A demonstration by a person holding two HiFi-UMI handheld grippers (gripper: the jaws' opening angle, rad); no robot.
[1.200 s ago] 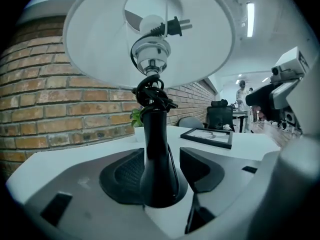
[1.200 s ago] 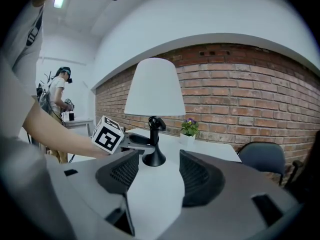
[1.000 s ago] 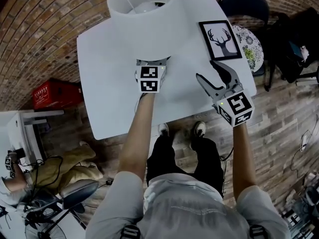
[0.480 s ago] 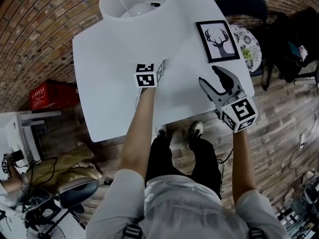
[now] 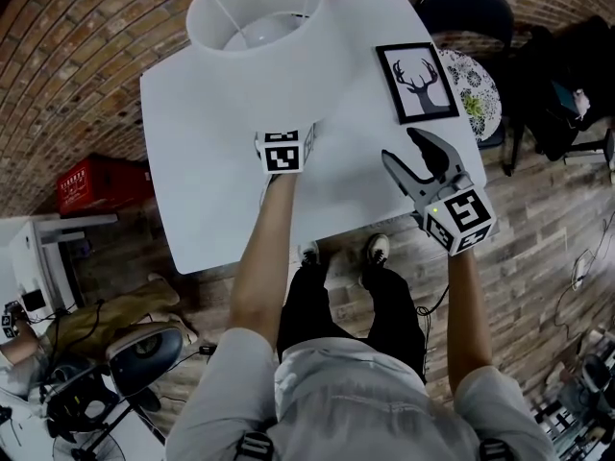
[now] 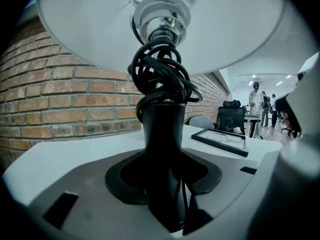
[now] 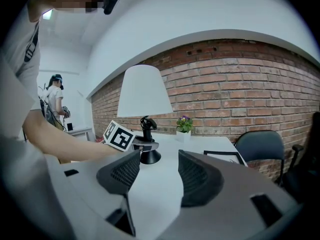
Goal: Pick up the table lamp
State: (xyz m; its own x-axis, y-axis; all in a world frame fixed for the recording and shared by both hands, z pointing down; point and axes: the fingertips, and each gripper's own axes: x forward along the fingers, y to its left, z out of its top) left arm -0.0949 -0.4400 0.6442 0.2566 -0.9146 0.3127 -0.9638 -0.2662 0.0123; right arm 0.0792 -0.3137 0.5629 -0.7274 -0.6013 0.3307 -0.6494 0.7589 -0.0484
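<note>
Since a second ago my left gripper has pushed further in under the shade. Its jaws are now clamped on the black stem of the table lamp, below the coiled cord. I judge the grasp made; whether the base has left the counter I cannot tell. My right gripper hangs wide apart and empty over the counter's near edge. The lamp is toward the far edge by the brick wall, with the picture frame well apart to the right, so straight up looks free.
</note>
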